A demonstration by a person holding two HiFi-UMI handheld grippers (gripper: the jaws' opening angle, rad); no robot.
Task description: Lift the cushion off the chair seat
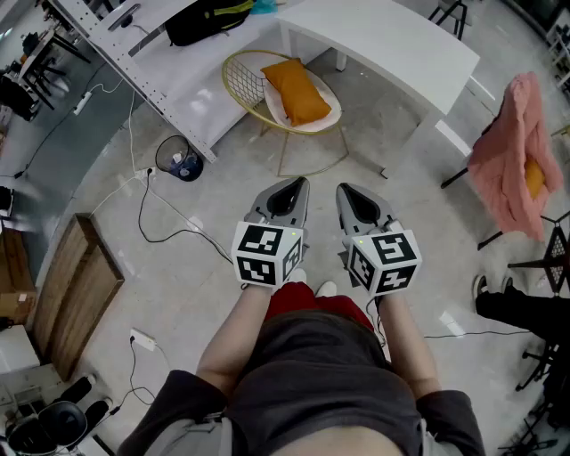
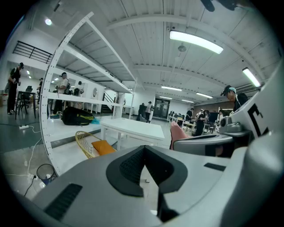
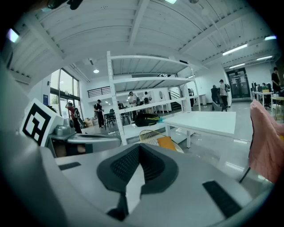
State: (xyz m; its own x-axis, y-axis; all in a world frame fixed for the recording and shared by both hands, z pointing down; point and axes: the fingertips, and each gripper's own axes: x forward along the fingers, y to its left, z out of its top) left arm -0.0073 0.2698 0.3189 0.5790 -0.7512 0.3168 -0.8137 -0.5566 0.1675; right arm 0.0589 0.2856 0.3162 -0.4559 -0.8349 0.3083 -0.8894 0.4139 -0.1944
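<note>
An orange cushion (image 1: 298, 89) lies on the seat of a gold wire chair (image 1: 233, 76) across the floor from me, beside a white table. My left gripper (image 1: 289, 183) and right gripper (image 1: 351, 190) are held side by side at waist height, well short of the chair, both shut and empty. In the left gripper view the cushion (image 2: 104, 147) shows small beyond the closed jaws of the left gripper (image 2: 144, 147), left of them. In the right gripper view the cushion (image 3: 166, 142) sits just right of the closed right gripper (image 3: 139, 145).
A white table (image 1: 383, 40) stands right behind the chair, and a white shelving rack (image 1: 151, 62) with a black bag (image 1: 205, 20) to its left. A round bin (image 1: 176, 158) and cables lie on the floor at left. A pink cloth (image 1: 512, 151) drapes another chair at right.
</note>
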